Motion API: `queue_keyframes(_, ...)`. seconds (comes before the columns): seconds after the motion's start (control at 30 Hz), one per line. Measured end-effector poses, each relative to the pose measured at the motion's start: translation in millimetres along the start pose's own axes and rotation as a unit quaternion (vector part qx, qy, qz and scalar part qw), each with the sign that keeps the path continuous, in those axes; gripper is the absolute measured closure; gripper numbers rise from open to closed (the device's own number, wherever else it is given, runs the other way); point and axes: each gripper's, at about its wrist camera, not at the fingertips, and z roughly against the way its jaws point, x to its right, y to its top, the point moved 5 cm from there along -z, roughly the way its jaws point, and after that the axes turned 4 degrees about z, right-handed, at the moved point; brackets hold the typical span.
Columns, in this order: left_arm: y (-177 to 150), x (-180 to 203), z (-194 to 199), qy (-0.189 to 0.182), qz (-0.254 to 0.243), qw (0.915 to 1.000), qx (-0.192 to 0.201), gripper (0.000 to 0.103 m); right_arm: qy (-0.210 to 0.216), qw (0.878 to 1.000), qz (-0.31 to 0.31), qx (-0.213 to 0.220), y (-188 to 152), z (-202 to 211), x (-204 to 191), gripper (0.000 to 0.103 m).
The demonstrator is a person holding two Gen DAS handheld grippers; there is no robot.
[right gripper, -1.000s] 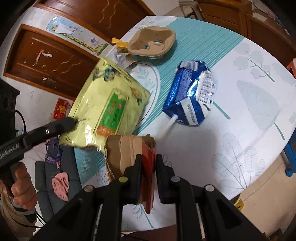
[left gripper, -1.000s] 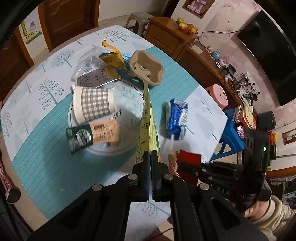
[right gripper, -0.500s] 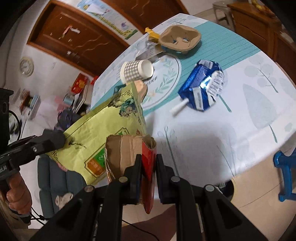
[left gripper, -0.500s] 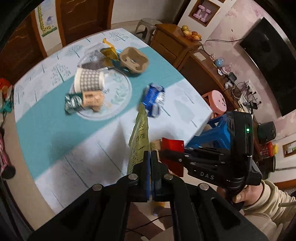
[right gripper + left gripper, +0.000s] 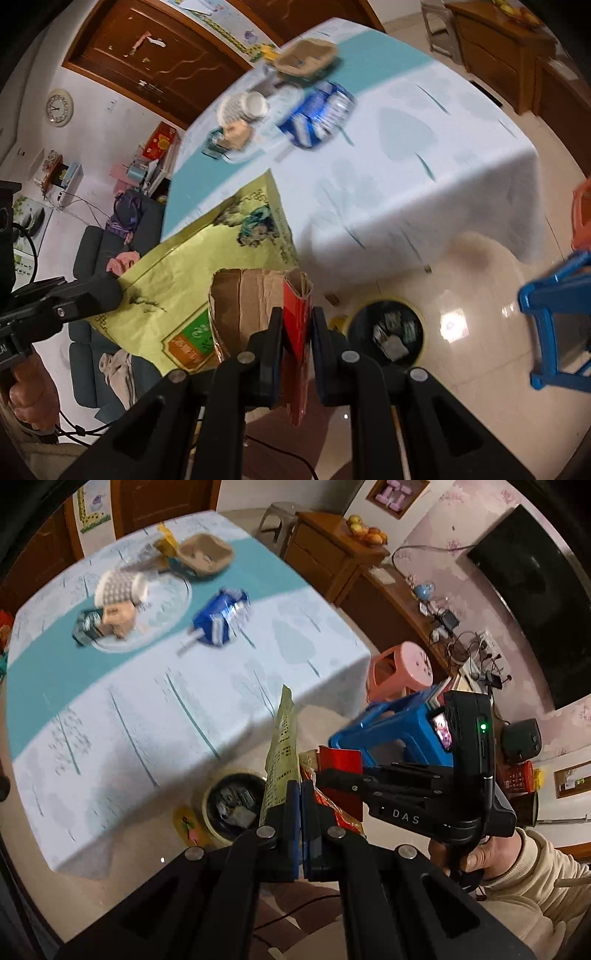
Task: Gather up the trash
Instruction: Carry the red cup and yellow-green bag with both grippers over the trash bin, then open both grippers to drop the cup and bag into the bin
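Both grippers have been carried off the table point(image 5: 155, 716) since the earlier frames and are now seen over the floor beside it, above a yellow-rimmed trash bin point(image 5: 232, 805). The left gripper point(image 5: 299, 794) is clamped shut on the edge of a yellow-green foil bag point(image 5: 282, 753), seen edge-on in the left wrist view and broadside at lower left of the right wrist view. The right gripper point(image 5: 297, 321) is closed on a flattened red cardboard box point(image 5: 295, 328) with a torn brown inside. 1 bin with scraps in it is seen at lower right of centre in the right wrist view. Left on the table at upper left are a checked paper cup point(image 5: 120, 589), a blue wrapper point(image 5: 218, 618) and a pulp cup carrier point(image 5: 205, 554).
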Motion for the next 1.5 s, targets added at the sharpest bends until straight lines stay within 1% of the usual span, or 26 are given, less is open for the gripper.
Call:
queue_keyframes(0.1,-16.3,6.4,-21.6,0.007,0.004,0.9997,-0.022,0.103,-0.008,1.0,-0.012,-0.02,-23.6,-7.0,21.7,0.089)
queue_keyframes(0.27,-43.3,6.7,-66.9,0.026,0.006,0.9979,-0.059,0.103,-0.014,0.998,-0.035,-0.047,-61.2,-32.4,53.0,0.089)
queue_keyframes(0.37,-58.6,0.4,-97.4,0.038,0.004,0.9962,-0.078,0.103,-0.019,0.997,-0.048,-0.063,-82.3,-56.9,67.8,0.089)
queue_keyframes(0.5,-80.9,-11.7,-143.0,0.053,0.005,0.9932,-0.103,0.103,-0.027,0.995,-0.059,-0.079,-101.1,-92.0,80.8,0.089)
queue_keyframes(0.7,-107.2,-42.8,-218.8,0.068,0.009,0.9896,-0.126,0.103,-0.051,0.993,-0.069,-0.081,-120.7,-146.4,106.5,0.089)
queue_keyframes(0.83,-119.2,-67.5,-273.7,0.08,0.006,0.9887,-0.127,0.103,-0.067,0.992,-0.075,-0.083,-135.6,-198.9,133.1,0.089)
queue_keyframes(0.9,-122.6,-78.7,-298.6,0.088,0.002,0.9886,-0.122,0.103,-0.076,0.991,-0.075,-0.08,-139.0,-217.6,142.6,0.089)
queue_keyframes(0.97,-124.8,-88.8,-320.5,0.096,-0.003,0.9882,-0.119,0.099,-0.079,0.991,-0.076,-0.075,-143.1,-238.0,153.4,0.087)
queue_keyframes(1.0,-125.9,-94.2,-331.3,0.102,-0.005,0.9877,-0.118,0.094,-0.081,0.991,-0.077,-0.074,-145.1,-247.0,158.1,0.083)
queue_keyframes(1.03,-126.7,-98.8,-340.7,0.105,-0.005,0.9874,-0.118,0.085,-0.085,0.991,-0.08,-0.072,-146.4,-255.3,163.8,0.08)
queue_keyframes(1.07,-127.2,-102.7,-347.3,0.106,-0.004,0.9875,-0.117,0.08,-0.086,0.99,-0.085,-0.07,-147.5,-261.4,167.6,0.077)
queue_keyframes(1.1,-128.0,-106.6,-354.3,0.109,-0.003,0.9876,-0.114,0.069,-0.083,0.99,-0.091,-0.068,-148.9,-270.1,172.3,0.073)
queue_keyframes(1.13,-128.6,-111.0,-359.6,0.114,-0.001,0.9872,-0.112,0.054,-0.082,0.99,-0.092,-0.068,-149.7,-274.5,174.2,0.071)
queue_keyframes(1.17,-130.5,-115.7,-365.0,0.121,0.001,0.9868,-0.108,0.049,-0.084,0.99,-0.091,-0.068,-150.5,-281.0,176.7,0.069)
queue_keyframes(1.2,-131.0,-116.5,-366.8,0.124,0.003,0.9869,-0.104,0.046,-0.087,0.99,-0.089,-0.068,-149.5,-282.7,176.5,0.066)
queue_keyframes(1.27,-135.1,-122.0,-371.3,0.127,0.009,0.9866,-0.102,0.046,-0.094,0.99,-0.08,-0.068,-148.9,-287.8,176.2,0.062)
queue_keyframes(1.43,-143.9,-135.4,-367.5,0.141,0.014,0.9848,-0.101,0.046,-0.105,0.991,-0.07,-0.05,-144.2,-283.6,170.4,0.06)
queue_keyframes(1.5,-145.0,-136.3,-357.9,0.144,0.018,0.9848,-0.095,0.046,-0.109,0.991,-0.065,-0.044,-141.6,-278.5,166.0,0.053)
